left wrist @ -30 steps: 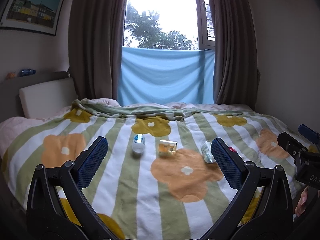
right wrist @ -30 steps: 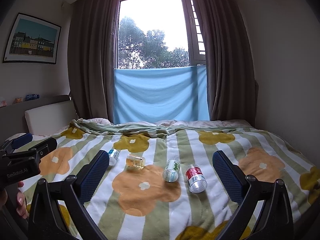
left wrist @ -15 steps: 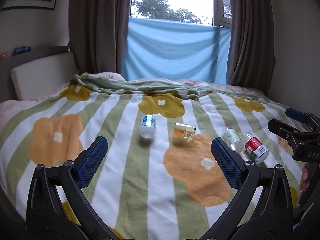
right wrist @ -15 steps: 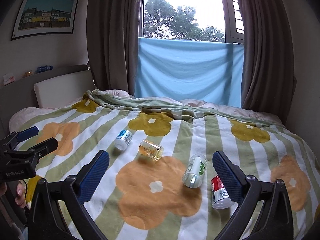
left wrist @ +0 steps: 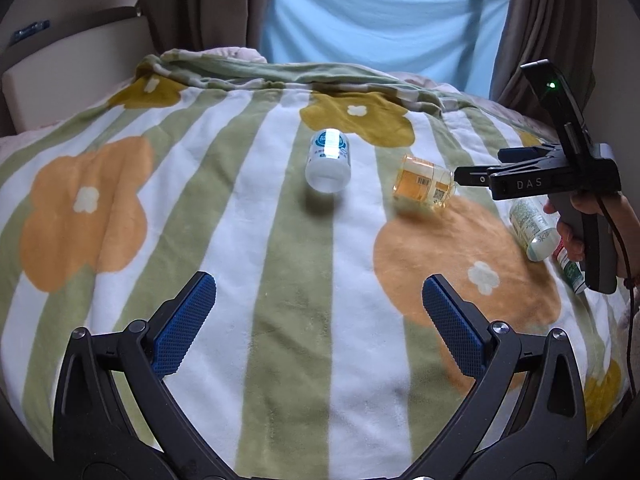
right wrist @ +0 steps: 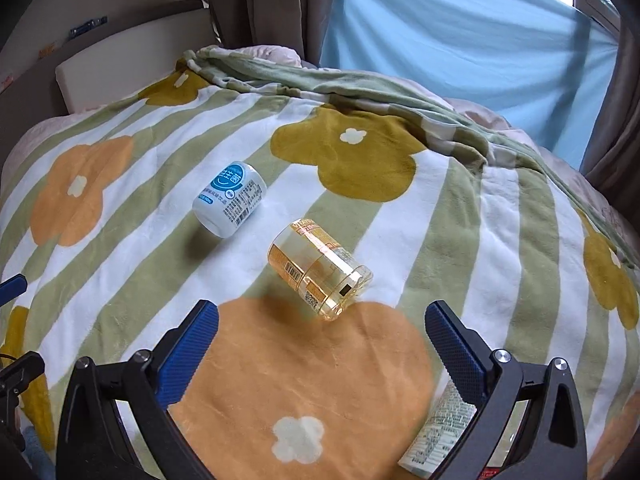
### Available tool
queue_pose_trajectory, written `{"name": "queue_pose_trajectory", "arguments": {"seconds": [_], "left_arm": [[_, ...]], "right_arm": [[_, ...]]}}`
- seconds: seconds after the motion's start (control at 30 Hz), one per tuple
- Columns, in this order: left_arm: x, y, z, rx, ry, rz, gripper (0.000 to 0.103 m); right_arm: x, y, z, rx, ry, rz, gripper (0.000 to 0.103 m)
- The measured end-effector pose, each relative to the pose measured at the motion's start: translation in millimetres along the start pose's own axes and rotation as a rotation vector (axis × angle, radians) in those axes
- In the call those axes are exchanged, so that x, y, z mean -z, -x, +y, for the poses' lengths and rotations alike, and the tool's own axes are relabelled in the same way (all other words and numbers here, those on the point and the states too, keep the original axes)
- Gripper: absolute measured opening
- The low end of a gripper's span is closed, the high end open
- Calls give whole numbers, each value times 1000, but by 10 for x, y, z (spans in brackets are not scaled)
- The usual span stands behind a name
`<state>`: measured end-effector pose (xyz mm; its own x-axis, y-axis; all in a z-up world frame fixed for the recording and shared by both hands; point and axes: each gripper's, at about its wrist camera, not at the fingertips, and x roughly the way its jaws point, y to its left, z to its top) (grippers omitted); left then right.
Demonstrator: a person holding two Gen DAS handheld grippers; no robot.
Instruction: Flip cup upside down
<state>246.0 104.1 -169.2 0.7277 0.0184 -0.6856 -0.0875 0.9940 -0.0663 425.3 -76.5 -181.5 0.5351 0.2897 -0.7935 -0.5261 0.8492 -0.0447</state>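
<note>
Several small cups lie on their sides on the flowered blanket [left wrist: 280, 264]. A white cup with a blue label [left wrist: 328, 159] [right wrist: 230, 205] lies at the left. A clear amber cup [left wrist: 424, 188] [right wrist: 320, 270] lies to its right. My left gripper [left wrist: 319, 312] is open and empty, well short of both. My right gripper [right wrist: 322, 340] is open and empty, with the amber cup just beyond its fingertips; its body [left wrist: 560, 180] shows in the left wrist view. A green-labelled cup [left wrist: 534, 226] [right wrist: 440, 428] lies under the right gripper's right finger. A red-labelled cup [left wrist: 572, 272] is mostly hidden.
The blanket covers a bed with a folded-back edge [right wrist: 360, 88] at the far side. A cream headboard cushion [left wrist: 68, 80] stands at the left. A blue cloth [left wrist: 380, 20] hangs over the window between brown curtains. The bed's edge falls away at the right [left wrist: 616, 320].
Both grippers have moved forward and tilted down toward the bed. The right gripper has closed in on the amber cup. The cups have not moved.
</note>
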Motion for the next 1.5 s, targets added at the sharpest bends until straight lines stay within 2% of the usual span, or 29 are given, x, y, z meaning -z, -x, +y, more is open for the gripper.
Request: {"name": "queue_pose_trajectory", "arguments": {"seconds": [0.1,0.17,0.27,0.37,0.5,0.67,0.87,1.1,1.3,1.5], "left_arm": [[38,-39,28,-7,0,27,103],[52,-61,36,-9,-3,44,103],[70,-85,22,-14,-18,64,103],[99,-104,-7,-15,-31,78,103],[153,-118,-31,-6,-36,97,103],[195,-61,-63,-5,-50,97,103],[197,78,-54,19,-33,87,103],[267,320,-104,37,-41,82,103],[394,603,-203,51,-65,71,103],[547,819,-294,61,-86,81,103]], "right_arm": [[-140,-374,33,-2,80,88,100],[-208,-602,49,11,123,145,89],[-281,-865,69,38,168,213,78],[-295,-1047,97,80,212,273,77],[-269,-1142,99,120,245,314,73],[-266,-1119,88,127,250,304,69],[-250,-905,26,49,150,295,67],[-32,-243,139,-62,136,254,66],[458,338,372,-152,183,259,66],[1071,659,633,-218,246,305,66]]}}
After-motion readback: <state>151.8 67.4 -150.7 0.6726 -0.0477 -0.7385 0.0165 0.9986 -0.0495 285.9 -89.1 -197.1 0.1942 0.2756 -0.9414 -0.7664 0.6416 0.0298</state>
